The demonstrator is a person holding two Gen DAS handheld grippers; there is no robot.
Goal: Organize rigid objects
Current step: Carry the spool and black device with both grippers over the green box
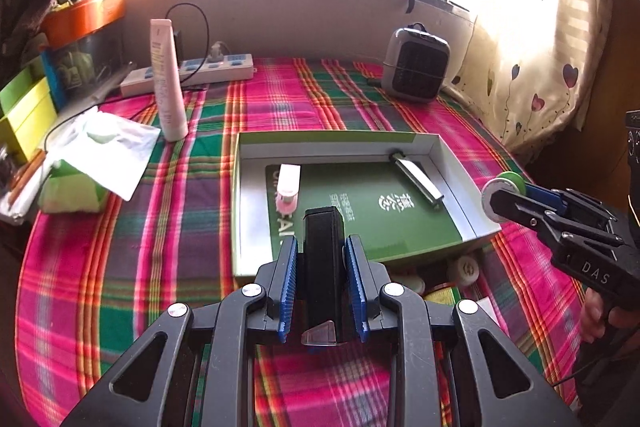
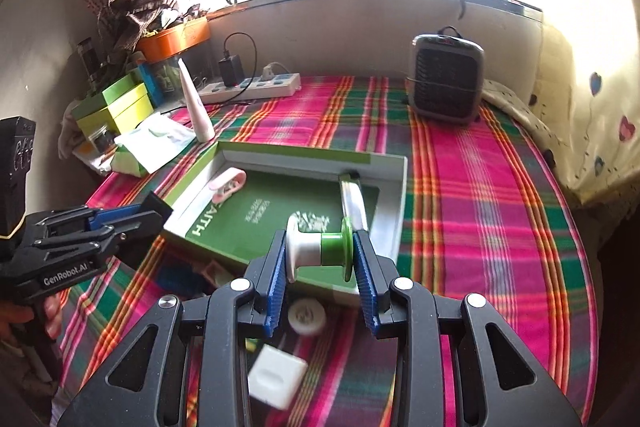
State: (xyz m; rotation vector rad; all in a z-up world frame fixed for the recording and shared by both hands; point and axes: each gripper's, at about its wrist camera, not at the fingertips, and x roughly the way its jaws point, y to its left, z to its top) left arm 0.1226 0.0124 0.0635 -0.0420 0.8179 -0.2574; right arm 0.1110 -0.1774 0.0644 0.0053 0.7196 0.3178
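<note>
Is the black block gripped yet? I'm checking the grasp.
Touching: left wrist view shows the left gripper blue pads pressed against both sides of the black block.

Your desk (image 1: 192, 219) is spread with a pink, green and orange plaid cloth (image 2: 500, 227). On it, the shallow green box (image 1: 256, 163) sits at the middle. Behind the box to the right stands a small grey heater (image 1: 416, 67); behind it to the left you have a white power strip (image 1: 192, 71), an upright pale tube (image 1: 168, 83) and a tissue pack (image 1: 76, 187). Just in front of the box lie a white round cap (image 2: 307, 315) and a white block (image 2: 276, 375).

2 grippers (image 1: 322, 259) (image 2: 322, 259), 1 box (image 1: 248, 195), 1 heater (image 1: 416, 65)
</note>
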